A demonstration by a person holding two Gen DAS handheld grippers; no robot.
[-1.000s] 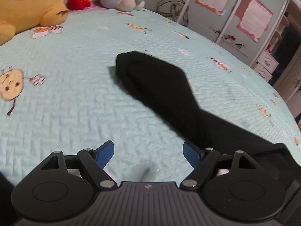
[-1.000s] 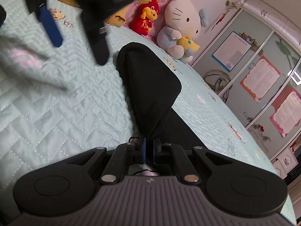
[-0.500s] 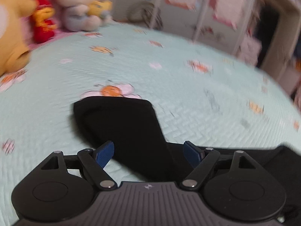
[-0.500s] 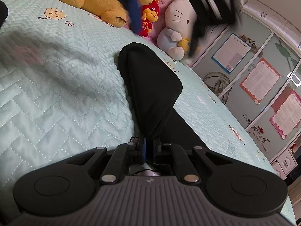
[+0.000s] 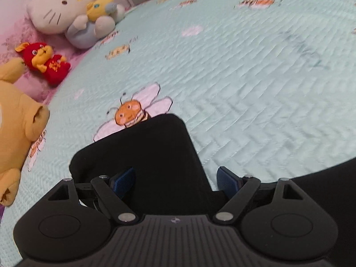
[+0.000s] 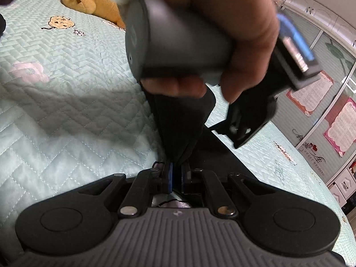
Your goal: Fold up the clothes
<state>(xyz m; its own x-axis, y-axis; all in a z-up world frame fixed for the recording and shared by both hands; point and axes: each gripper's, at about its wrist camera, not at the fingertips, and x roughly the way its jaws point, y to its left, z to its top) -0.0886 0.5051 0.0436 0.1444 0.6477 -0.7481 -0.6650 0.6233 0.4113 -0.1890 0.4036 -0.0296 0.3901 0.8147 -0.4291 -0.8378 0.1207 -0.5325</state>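
At the far left of the left wrist view sits a large yellow plush bear (image 5: pixel 15 138), with a small red plush toy (image 5: pixel 47 63) and a white cat plush holding a yellow chick (image 5: pixel 73 15) ranged along the pink edge behind it. All three rest at the border of a pale mint quilted bedspread (image 5: pixel 255 77) printed with cartoon bees. A folded black fabric garment (image 5: pixel 153 153) lies on the bedspread, its squared end covering part of one printed bee (image 5: pixel 131 111).

The left tool (image 5: pixel 175 179) hangs over this garment, its blue pads spread wide and opening further; the left pad is over the black cloth and the right pad over bare quilt, neither pressing on anything.

In the right wrist view, a hand (image 6: pixel 222 22) wrapped around the grey handle of that left tool fills the upper middle. Below it, the right tool (image 6: pixel 175 173) has its blue pads drawn together, clamped on a bunched edge of the black garment, which stretches away toward the hand. At the right stand pale cabinet doors with pink posters (image 6: pixel 338 126).
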